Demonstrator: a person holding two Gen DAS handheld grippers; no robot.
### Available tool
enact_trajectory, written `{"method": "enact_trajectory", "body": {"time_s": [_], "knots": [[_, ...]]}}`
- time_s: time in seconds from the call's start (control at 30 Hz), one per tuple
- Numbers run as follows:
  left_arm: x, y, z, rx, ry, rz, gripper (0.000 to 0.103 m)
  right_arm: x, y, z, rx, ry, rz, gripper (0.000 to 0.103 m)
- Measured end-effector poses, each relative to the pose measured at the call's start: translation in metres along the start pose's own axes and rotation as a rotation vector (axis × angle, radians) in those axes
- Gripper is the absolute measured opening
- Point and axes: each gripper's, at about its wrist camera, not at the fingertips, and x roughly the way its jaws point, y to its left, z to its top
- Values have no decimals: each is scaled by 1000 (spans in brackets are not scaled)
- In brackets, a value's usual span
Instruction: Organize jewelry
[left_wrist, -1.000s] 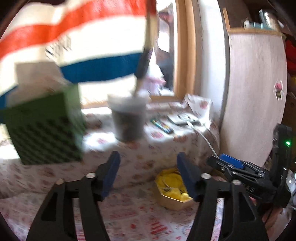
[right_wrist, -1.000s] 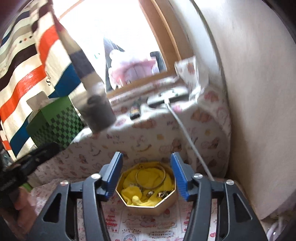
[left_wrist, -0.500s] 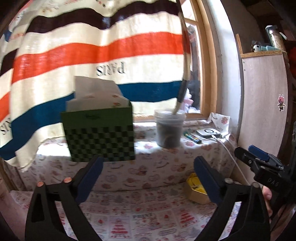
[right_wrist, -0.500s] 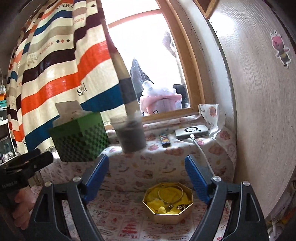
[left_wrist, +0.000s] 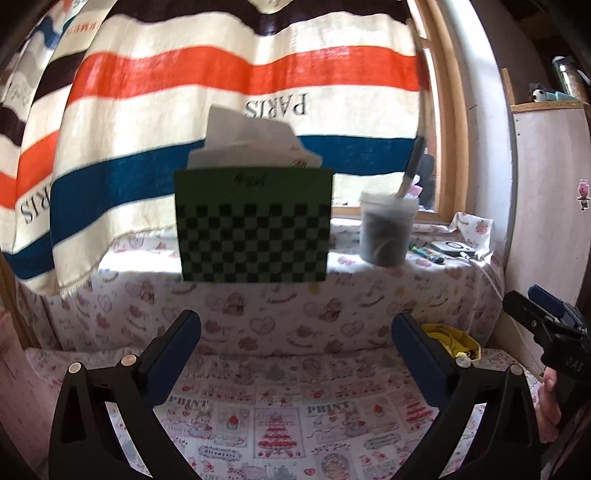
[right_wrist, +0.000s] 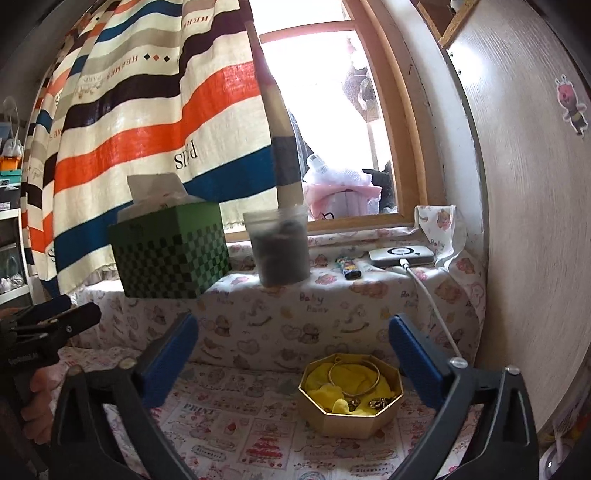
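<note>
A gold octagonal box (right_wrist: 351, 419) sits on the printed cloth in front of the ledge, by the right-hand panel. It is lined with yellow cloth (right_wrist: 321, 382) and holds a gold bangle (right_wrist: 354, 373) and a few small pieces (right_wrist: 369, 403). My right gripper (right_wrist: 293, 328) hangs back from the box. Its jaws are opening wide, and nothing is gripped. My left gripper (left_wrist: 295, 325) is open and empty, facing the ledge. In the left wrist view the box (left_wrist: 456, 341) peeks out behind the right finger, with the other gripper (left_wrist: 535, 314) at the right edge.
On the cloth-covered ledge stand a green checkered tissue box (right_wrist: 170, 258), a cloudy plastic cup (right_wrist: 280, 247), a lighter (right_wrist: 347, 267) and a white device (right_wrist: 400, 254) with a cable. A striped curtain (left_wrist: 221, 92) hangs behind. A wooden panel (right_wrist: 535, 221) walls the right side.
Both grippers have pulled back from the box, and their jaws have spread wide. The left view has swung left from the box to the tissue box. The box looks smaller now.
</note>
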Motion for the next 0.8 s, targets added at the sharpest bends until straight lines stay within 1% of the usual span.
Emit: {"method": "enact_trajectory", "body": {"time_s": [0.07,0.13,0.23,0.4,0.47,0.6,0.73,0.8], "knots": [[6,5,-7,-20,13,-2,102,7,2,-6,-2,25,-8,103],[11,8,-13,-21,21,16,102,11,4,-11,-7,34,-17,103],[16,10,-22,-2,11,27,102,16,10,-22,-40,41,-31,103],[23,15,-34,-1,8,34,102,22,14,-35,-64,51,-47,103],[24,16,-36,10,1,45,102,23,14,-39,-67,45,-66,103],[27,21,-41,-9,-9,51,102,23,14,-39,-72,47,-77,103],[23,12,-50,68,-77,128,102,25,11,-39,-63,53,-90,103],[25,8,-50,86,-62,122,102,27,10,-40,-61,65,-101,103]]}}
